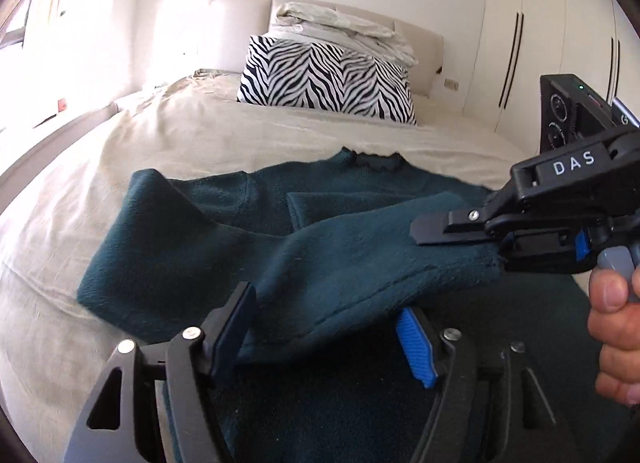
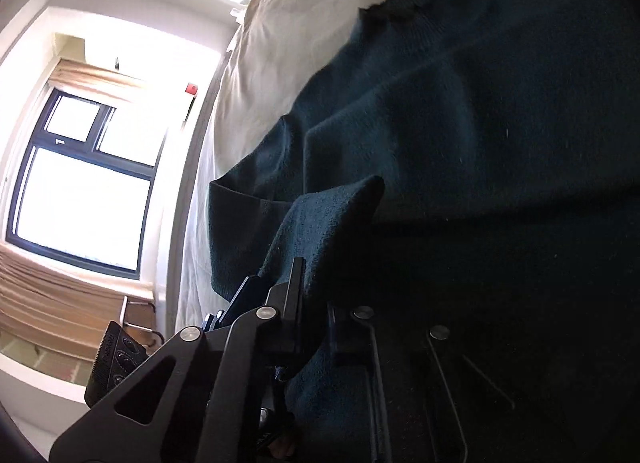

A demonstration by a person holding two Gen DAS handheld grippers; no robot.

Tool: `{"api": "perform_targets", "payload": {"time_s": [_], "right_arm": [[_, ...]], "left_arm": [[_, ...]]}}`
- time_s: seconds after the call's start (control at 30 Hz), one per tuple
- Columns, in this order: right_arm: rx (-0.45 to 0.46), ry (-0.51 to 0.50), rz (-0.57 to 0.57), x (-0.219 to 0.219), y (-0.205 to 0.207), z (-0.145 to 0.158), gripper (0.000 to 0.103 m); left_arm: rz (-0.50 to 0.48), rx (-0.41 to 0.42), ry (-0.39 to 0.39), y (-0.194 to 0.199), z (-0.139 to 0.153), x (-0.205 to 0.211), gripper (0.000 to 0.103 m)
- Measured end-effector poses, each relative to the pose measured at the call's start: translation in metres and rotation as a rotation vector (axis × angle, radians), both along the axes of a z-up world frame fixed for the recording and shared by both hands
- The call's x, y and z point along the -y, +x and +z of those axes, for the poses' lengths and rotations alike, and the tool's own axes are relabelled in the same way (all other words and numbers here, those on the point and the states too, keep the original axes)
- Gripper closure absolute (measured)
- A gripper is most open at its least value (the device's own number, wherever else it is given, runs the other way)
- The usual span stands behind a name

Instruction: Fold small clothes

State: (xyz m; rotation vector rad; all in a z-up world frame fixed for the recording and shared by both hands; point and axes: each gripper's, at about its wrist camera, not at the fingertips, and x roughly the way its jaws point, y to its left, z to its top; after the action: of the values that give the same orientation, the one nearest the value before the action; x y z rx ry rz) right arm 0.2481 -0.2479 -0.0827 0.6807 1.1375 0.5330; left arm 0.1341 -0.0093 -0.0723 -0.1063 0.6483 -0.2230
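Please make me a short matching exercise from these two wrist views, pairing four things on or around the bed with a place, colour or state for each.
Things:
1. dark teal sweater
2. zebra-print pillow
3. left gripper
4. right gripper

Descriptions:
A. propped at the head of the bed
B. fingers apart, either side of a raised fabric fold
C. clamped on the sweater's edge
D. spread on the cream bedspread, partly lifted

Pairs: 1-D, 2-A, 3-B, 4-C
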Motion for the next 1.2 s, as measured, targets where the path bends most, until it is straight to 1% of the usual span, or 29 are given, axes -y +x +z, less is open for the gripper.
{"api": "perform_targets", "payload": {"time_s": [0.07, 0.13, 0.17, 0.23, 0.3, 0.33, 0.37, 0.4, 0.47, 0.53, 0.6, 0.7, 0.8, 0.87, 0.9, 0.97, 1.03, 1.1, 1.2], "right_arm": [[0.117, -0.109, 0.036, -0.006, 0.000, 0.037, 0.096], [0.217, -0.173, 0.056, -0.005, 0.000, 0.069, 0.096], [0.247, -0.193, 0.055, -0.001, 0.002, 0.082, 0.096], [0.276, -0.214, 0.034, 0.015, 0.011, 0.097, 0.096], [0.271, -0.238, -0.002, 0.033, 0.024, 0.101, 0.096], [0.263, -0.256, -0.021, 0.044, 0.030, 0.098, 0.096], [0.247, -0.271, -0.039, 0.065, 0.027, 0.098, 0.096], [0.221, -0.282, -0.061, 0.078, 0.033, 0.090, 0.096], [0.163, -0.300, -0.103, 0.102, 0.044, 0.070, 0.096], [0.104, -0.312, -0.145, 0.128, 0.050, 0.044, 0.096], [0.070, -0.314, -0.183, 0.144, 0.056, 0.020, 0.096], [0.038, -0.300, -0.231, 0.161, 0.057, -0.002, 0.096], [0.042, -0.306, -0.235, 0.164, 0.056, -0.007, 0.096], [0.049, -0.335, -0.220, 0.160, 0.058, -0.007, 0.096], [0.053, -0.344, -0.218, 0.157, 0.058, -0.007, 0.096], [0.050, -0.350, -0.219, 0.156, 0.062, -0.007, 0.096], [0.043, -0.355, -0.234, 0.160, 0.060, -0.005, 0.096], [0.018, -0.349, -0.243, 0.166, 0.060, -0.010, 0.096], [-0.014, -0.358, -0.227, 0.168, 0.058, -0.020, 0.096]], "left_arm": [[0.023, 0.013, -0.046, -0.007, 0.001, -0.010, 0.026], [0.047, 0.001, -0.069, -0.011, -0.002, -0.017, 0.026], [0.057, -0.011, -0.082, -0.012, -0.005, -0.021, 0.026], [0.068, -0.034, -0.108, -0.012, -0.009, -0.026, 0.026], [0.073, -0.051, -0.123, -0.012, -0.012, -0.029, 0.026], [0.072, -0.062, -0.125, -0.011, -0.014, -0.029, 0.026], [0.067, -0.075, -0.124, -0.006, -0.017, -0.029, 0.026], [0.062, -0.089, -0.120, -0.003, -0.019, -0.027, 0.026], [0.055, -0.105, -0.108, -0.001, -0.022, -0.025, 0.026], [0.051, -0.109, -0.099, -0.001, -0.024, -0.022, 0.026], [0.051, -0.114, -0.096, 0.000, -0.025, -0.022, 0.026], [0.052, -0.122, -0.109, 0.000, -0.027, -0.024, 0.026], [0.059, -0.126, -0.133, 0.002, -0.027, -0.029, 0.026], [0.071, -0.123, -0.162, 0.001, -0.027, -0.034, 0.027], [0.078, -0.124, -0.183, 0.001, -0.026, -0.038, 0.029], [0.091, -0.125, -0.225, 0.000, -0.025, -0.046, 0.030], [0.104, -0.145, -0.246, 0.002, -0.029, -0.050, 0.030], [0.105, -0.160, -0.246, 0.004, -0.032, -0.049, 0.030], [0.102, -0.160, -0.237, 0.004, -0.032, -0.047, 0.030]]}}
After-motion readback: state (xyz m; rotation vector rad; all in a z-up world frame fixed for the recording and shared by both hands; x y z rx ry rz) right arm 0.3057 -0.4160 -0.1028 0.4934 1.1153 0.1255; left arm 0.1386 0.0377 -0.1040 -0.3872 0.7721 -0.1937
